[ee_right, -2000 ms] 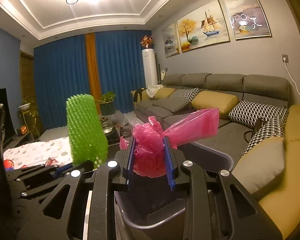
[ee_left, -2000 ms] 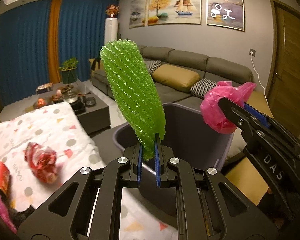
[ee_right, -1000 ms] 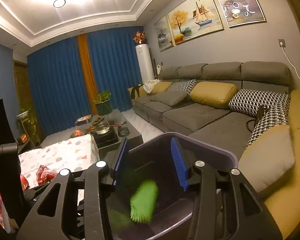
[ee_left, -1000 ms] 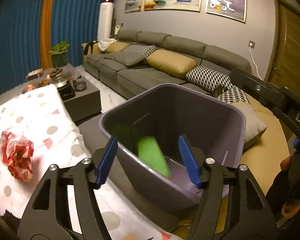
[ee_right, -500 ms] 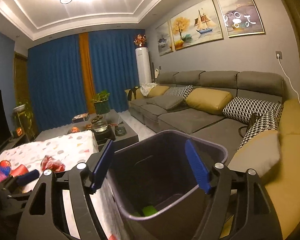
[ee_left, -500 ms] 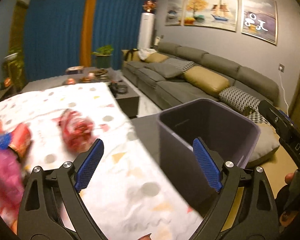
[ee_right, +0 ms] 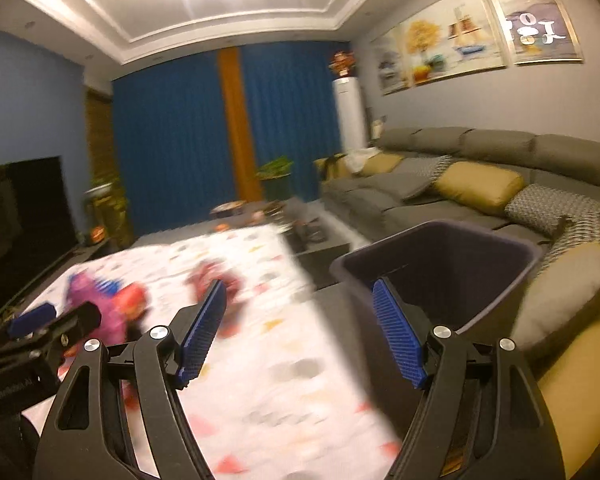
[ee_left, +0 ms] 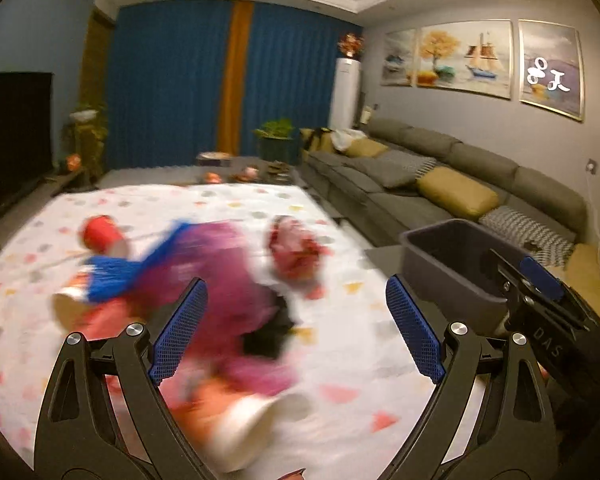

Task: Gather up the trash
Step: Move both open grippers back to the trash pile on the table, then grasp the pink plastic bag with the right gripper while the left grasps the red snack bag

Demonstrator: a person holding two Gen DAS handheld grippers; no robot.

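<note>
My left gripper (ee_left: 296, 328) is open and empty above a white patterned tablecloth (ee_left: 360, 364). A blurred pile of trash lies before it: a purple bag (ee_left: 228, 276), blue netting (ee_left: 112, 276), a red cup (ee_left: 100, 236) and a crumpled red wrapper (ee_left: 296, 252). The grey bin (ee_left: 456, 264) stands to the right, off the table's edge. My right gripper (ee_right: 300, 328) is open and empty, between the table and the bin (ee_right: 440, 264). The red wrapper (ee_right: 216, 276) and purple bag (ee_right: 96, 296) show blurred on its left.
A grey sofa (ee_left: 440, 184) with yellow cushions runs along the right wall. A coffee table (ee_right: 316, 236) with small items stands beyond the tablecloth. A television (ee_right: 20, 216) is at the left. Blue curtains (ee_left: 172, 80) hang at the back.
Both grippers let the green net and the pink bag drop into the bin and opened wide. Both have since swung left, away from the bin toward the trash on the table.
</note>
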